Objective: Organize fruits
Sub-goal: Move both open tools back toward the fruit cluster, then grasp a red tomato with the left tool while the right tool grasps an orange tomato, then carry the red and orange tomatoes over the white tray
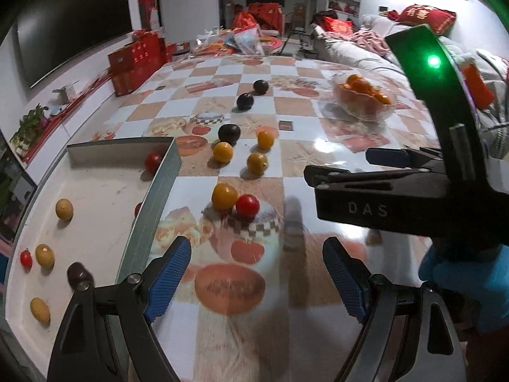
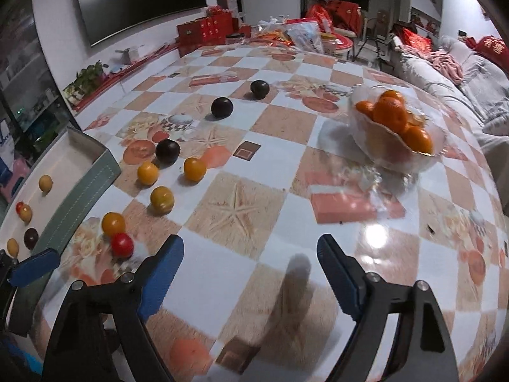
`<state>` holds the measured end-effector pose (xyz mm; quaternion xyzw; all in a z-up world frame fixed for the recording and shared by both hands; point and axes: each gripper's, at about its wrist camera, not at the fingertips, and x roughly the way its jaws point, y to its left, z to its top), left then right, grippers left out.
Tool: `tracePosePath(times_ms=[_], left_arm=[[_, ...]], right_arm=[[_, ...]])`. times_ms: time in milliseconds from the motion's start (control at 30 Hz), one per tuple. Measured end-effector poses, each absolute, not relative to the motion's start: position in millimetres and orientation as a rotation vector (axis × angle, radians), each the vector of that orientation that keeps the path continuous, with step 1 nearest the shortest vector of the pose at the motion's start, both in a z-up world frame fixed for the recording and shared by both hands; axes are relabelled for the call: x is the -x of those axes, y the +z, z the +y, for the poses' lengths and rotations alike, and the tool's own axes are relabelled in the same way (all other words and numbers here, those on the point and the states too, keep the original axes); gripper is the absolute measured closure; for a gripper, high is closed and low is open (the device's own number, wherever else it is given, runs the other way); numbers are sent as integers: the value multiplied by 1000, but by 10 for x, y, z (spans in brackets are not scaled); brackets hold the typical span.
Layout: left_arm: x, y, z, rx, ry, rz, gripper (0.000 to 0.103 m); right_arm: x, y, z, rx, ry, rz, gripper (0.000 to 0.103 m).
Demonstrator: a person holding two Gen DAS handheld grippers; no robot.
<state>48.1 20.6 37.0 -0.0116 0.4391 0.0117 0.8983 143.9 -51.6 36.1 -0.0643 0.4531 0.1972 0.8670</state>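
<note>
Small fruits lie loose on the checkered table: a red tomato (image 1: 247,205) (image 2: 122,244) touching a yellow one (image 1: 224,196) (image 2: 113,223), more yellow ones (image 1: 257,163) (image 2: 162,199), and dark plums (image 1: 229,133) (image 2: 167,151). A grey tray (image 1: 160,187) (image 2: 86,191) at the left holds several yellow, red and dark fruits. My left gripper (image 1: 257,281) is open and empty, low over the table beside the tray. My right gripper (image 2: 249,278) is open and empty; it also shows in the left wrist view (image 1: 343,167).
A glass bowl of oranges (image 1: 366,98) (image 2: 397,130) stands at the right of the table. Red boxes (image 1: 136,60) and bags crowd the far end. A TV hangs at the left, a sofa (image 2: 461,73) runs along the right.
</note>
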Motion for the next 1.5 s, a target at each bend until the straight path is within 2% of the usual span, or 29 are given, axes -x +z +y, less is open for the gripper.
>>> tracePosePath(times_ms=[200,233,300,367,433,533,567,633,667,700,733,833,967,1133,1500], left_arm=[[-688,192,218,28,77,947,18],[-710,171,213,24,83,949,32],[-770,139,213,28,83,953,36],[-824,135,209,32,90,955,36],[-874,136,201,33,91,953,44],[-943,141,185,32,99,949,44],[-960,141,184,31,103,946,44],[-995,142,200,42,111,946,44],[-1007,139,213,51,113,946,44],[-1015,139,223,58,115,945,47],[-1024,143,235,64,120,943,52],[-1023,151,277,68,132,940,62],[-1000,152,337,84,129,934,68],[-952,152,350,73,132,923,81],[-599,168,334,94,44,933,82]], right_arm=[[-1600,292,-348,164,484,944,15],[-1623,281,-316,168,494,943,15],[-1688,261,-240,181,507,934,16],[-1741,255,-187,186,515,928,21],[-1798,259,-148,179,527,927,26],[-1855,259,-80,187,539,918,34],[-1858,257,-41,201,546,912,38],[-1858,265,22,219,563,901,55],[-1856,270,46,219,575,900,70],[-1852,272,64,218,587,901,78],[-1847,272,72,217,594,901,81],[-1848,287,-31,158,593,915,83],[-1802,318,-333,34,575,947,83],[-1617,347,-668,-26,531,949,83],[-1147,400,-933,-98,540,949,83]])
